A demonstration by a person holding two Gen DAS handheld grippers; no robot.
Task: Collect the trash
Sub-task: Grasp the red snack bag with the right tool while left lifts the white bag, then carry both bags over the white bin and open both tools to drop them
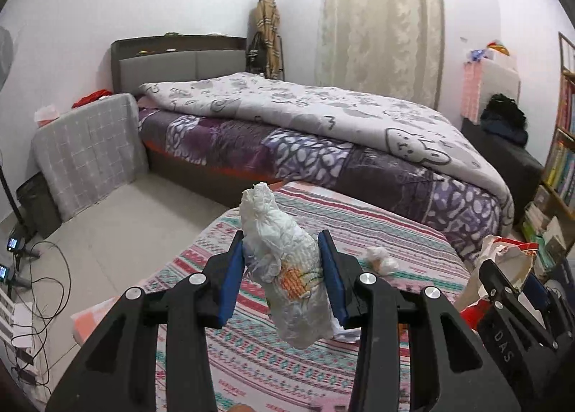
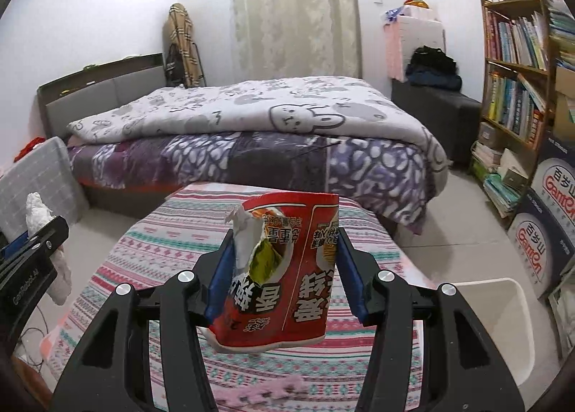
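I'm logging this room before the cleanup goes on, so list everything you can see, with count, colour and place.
crumpled plastic wad: one, white, in the left gripper
snack bag: one, red, torn, in the right gripper
small wad: one, white, on the striped cover
striped cover: one, pink and teal, below both grippers
bin: one, white, right of the striped cover
bed: one, purple sheet, grey-white quilt
curtain: one, cream, back wall
bookshelf: one, wooden, right wall
cables: several, dark, floor at left
left gripper: black, blue pads
right gripper: black, blue pads
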